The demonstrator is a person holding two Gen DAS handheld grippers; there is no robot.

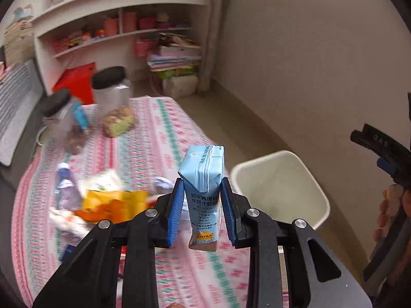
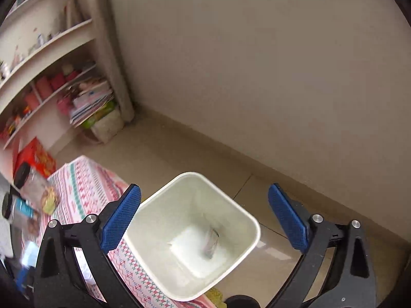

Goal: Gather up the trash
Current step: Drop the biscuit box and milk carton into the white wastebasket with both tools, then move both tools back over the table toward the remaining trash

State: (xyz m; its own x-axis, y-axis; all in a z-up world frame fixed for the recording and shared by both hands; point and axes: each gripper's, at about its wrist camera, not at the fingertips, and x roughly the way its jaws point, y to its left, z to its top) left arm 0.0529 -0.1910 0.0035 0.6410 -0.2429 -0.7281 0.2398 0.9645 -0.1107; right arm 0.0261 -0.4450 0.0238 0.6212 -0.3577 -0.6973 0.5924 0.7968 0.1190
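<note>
Your left gripper is clenched on a blue milk carton, which stands upright between the blue pads above the worktop with its patterned cloth. The white bin sits just beyond the carton, off the worktop's right edge, on the floor. Your right gripper is released, its jaws spread wide directly over the bin, with nothing between them; a small clear item, blurred, lies at the bin's bottom. On the worktop to the carton's left lie an orange wrapper, a crushed plastic bottle and two black-lidded jars. A shelf stands behind.
</note>
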